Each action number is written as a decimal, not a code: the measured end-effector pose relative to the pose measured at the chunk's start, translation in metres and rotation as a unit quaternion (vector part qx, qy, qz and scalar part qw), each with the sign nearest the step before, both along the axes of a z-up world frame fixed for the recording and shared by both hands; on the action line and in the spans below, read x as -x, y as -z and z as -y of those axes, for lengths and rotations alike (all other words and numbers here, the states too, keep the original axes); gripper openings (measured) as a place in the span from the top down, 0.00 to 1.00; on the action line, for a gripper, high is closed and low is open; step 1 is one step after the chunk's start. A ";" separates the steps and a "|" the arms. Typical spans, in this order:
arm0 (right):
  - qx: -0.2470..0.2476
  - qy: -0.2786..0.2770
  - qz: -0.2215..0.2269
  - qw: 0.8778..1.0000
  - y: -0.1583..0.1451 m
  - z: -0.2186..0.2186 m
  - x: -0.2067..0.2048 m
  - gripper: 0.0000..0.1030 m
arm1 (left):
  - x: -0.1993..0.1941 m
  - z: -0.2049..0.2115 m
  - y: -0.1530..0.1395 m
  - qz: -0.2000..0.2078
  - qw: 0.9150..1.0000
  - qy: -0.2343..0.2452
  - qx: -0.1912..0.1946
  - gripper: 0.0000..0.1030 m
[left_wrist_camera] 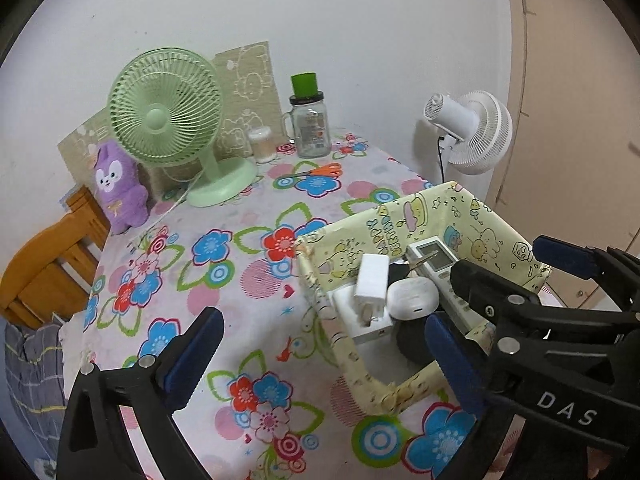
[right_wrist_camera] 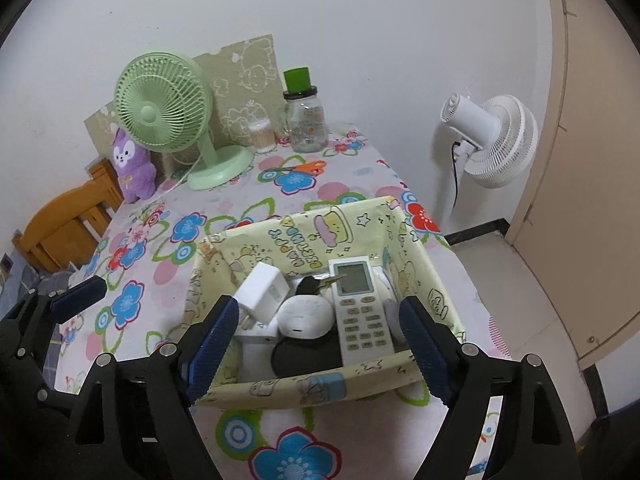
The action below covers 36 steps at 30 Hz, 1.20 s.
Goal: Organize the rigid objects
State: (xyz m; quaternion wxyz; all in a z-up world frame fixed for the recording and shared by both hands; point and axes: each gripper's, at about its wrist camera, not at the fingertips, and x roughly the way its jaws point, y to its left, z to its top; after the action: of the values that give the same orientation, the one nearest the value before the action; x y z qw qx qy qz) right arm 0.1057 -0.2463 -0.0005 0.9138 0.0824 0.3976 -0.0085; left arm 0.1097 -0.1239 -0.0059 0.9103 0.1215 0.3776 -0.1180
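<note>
— two tools, both empty? 
— yes: left tool (left_wrist_camera: pixel 320 360) and right tool (right_wrist_camera: pixel 316 344) gape wide, holding nothing, above the soft fabric bin (right_wrist_camera: pixel 416 236) on the table (right_wrist_camera: pixel 280 436).
— packed? 
— seemingly: hard plastic remote (right_wrist_camera: pixel 360 308) and boxy charger (right_wrist_camera: pixel 262 290) inside; orange scissors (right_wrist_camera: pixel 300 168) probably next.

Left gripper (left_wrist_camera: pixel 316 340) wide open, nothing btwn pads, above floral tablecloth (left_wrist_camera: pixel 240 280). Right gripper (left_wrist_camera: pixel 492 284) also open, over yellow fabric box (left_wrist_camera: pixel 360 364). In box: white charger (left_wrist_camera: pixel 372 284), white round case (left_wrist_camera: pixel 410 298), remote (left_wrist_camera: pixel 434 258). Behind: green fan (left_wrist_camera: pixel 168 116), purple plush (left_wrist_camera: pixel 118 184), jar w/ green lid (left_wrist_camera: pixel 310 120), orange scissors (left_wrist_camera: pixel 316 171).
</note>
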 end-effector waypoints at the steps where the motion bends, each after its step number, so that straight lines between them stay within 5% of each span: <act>1: 0.001 -0.001 0.003 1.000 -0.001 -0.003 0.002 0.16 | 0.002 -0.003 -0.001 0.002 1.000 -0.003 0.001 0.00; 36: 0.043 -0.049 0.101 0.993 -0.043 -0.093 0.068 0.00 | 0.077 -0.116 -0.031 0.067 0.992 -0.095 0.045 0.00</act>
State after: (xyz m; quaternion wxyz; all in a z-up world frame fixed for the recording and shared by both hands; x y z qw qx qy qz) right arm 0.0378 -0.1533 0.0423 0.9512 0.0236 0.3065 0.0277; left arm 0.0323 -0.0075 0.0247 0.9453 0.0522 0.3196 -0.0396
